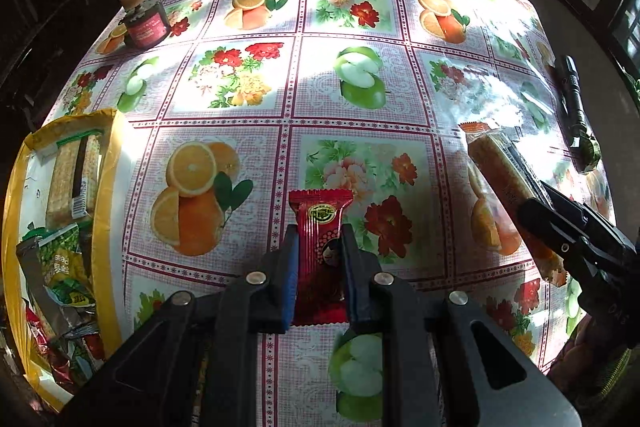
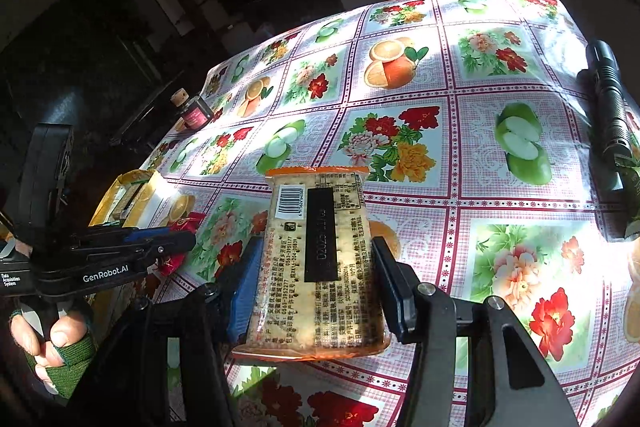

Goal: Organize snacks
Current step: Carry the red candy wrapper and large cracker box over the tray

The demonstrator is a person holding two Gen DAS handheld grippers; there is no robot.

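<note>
Left gripper [image 1: 320,247] is pinching the red packet [image 1: 320,239] by its lower half, clear of the worktop [image 1: 400,87]; right gripper [image 2: 316,275] is clamped on the cracker pack [image 2: 320,259], also lifted. The yellow box [image 1: 108,187] sits at the left edge, already crowded with snacks. Risks: the slick red wrapper can slide out of the pads if you swing hard; both grippers heading for one box can collide; the wide cracker pack may catch the rim or crush under squeeze. Go one at a time, left first.
</note>
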